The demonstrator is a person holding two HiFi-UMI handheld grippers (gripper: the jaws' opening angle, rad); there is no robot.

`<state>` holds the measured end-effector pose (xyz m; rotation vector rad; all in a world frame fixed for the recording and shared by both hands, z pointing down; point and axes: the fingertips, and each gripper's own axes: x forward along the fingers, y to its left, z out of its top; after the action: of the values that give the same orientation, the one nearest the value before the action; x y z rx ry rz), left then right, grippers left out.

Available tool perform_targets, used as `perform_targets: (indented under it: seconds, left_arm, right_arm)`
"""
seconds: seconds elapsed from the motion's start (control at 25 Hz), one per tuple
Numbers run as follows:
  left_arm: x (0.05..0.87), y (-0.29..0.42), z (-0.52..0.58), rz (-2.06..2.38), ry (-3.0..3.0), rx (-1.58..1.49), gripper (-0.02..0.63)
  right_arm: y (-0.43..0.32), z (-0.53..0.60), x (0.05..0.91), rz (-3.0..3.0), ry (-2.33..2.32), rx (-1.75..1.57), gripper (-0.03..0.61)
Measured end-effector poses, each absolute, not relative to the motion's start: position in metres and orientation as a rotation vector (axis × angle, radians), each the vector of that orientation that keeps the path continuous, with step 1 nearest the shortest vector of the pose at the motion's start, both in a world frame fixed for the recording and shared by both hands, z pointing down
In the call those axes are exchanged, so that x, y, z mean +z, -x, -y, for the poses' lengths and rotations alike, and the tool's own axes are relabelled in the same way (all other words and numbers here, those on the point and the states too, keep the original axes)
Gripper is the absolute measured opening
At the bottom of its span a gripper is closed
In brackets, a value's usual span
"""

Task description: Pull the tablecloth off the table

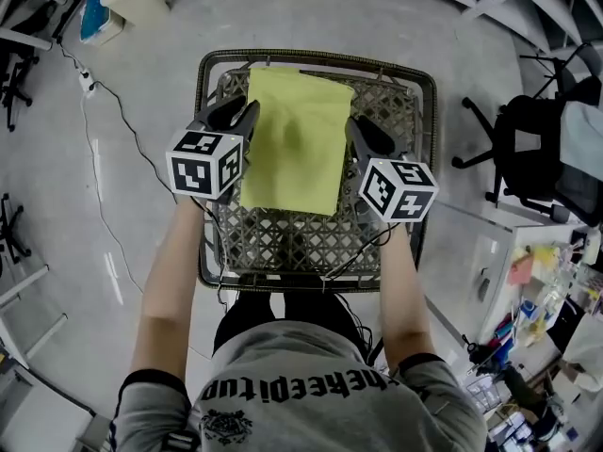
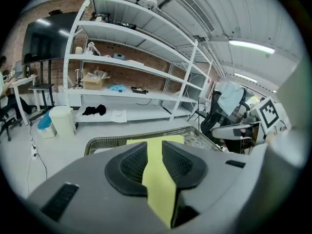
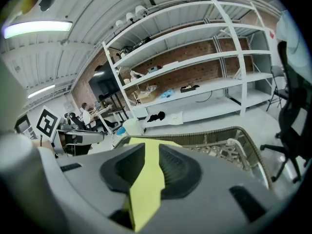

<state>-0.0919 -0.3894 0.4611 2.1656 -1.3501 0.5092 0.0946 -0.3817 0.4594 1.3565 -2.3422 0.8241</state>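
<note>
Yellow-green thin tablecloth (image 1: 292,139) lies flat on the brown woven wicker table (image 1: 316,257). It covers the middle of the top. Its far edge reaches the far rim, and the near part of the weave is bare. A person stands at the near side with a tool in each hand. The left tongs (image 1: 236,111) sit at the cloth's left edge, and the right tongs (image 1: 363,132) sit at its right edge. Each tool carries a cube with black and white square marks, the left cube (image 1: 205,165) and the right cube (image 1: 398,189). Seen from the left tongs (image 2: 154,145), the two dark jaws stand apart, with a strip of tablecloth (image 2: 158,179) in the gap and the table rim (image 2: 105,141) just past them. Seen from the right tongs (image 3: 151,149), the jaws stand apart too, with tablecloth (image 3: 146,184) in the gap and the table rim (image 3: 229,130) beyond. Neither pair squeezes the cloth. The table stands on a grey floor (image 1: 141,83), and tall white shelves (image 2: 122,57) stand behind it.
</note>
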Motion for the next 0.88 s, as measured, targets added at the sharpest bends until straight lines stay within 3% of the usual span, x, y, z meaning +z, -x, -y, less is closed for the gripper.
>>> perform_targets:
  seconds: [0.16,0.4,0.88]
  left_arm:
    - [0.460,0.088,0.384,1.347,-2.170,0.507,0.092]
    - [0.453,0.078,0.372,1.318,-2.212,0.516,0.039]
    - [0.422,0.062,0.322,1.213,-2.345,0.480,0.015]
  right_arm:
    - [-0.093,0.377,0.454,2.350,-1.344,0.797,0.076]
    - [-0.083,0.362,0.437,2.409,-1.313,0.747,0.012]
    - [-0.047,0.313,0.404,2.496,-1.277,0.670,0.011]
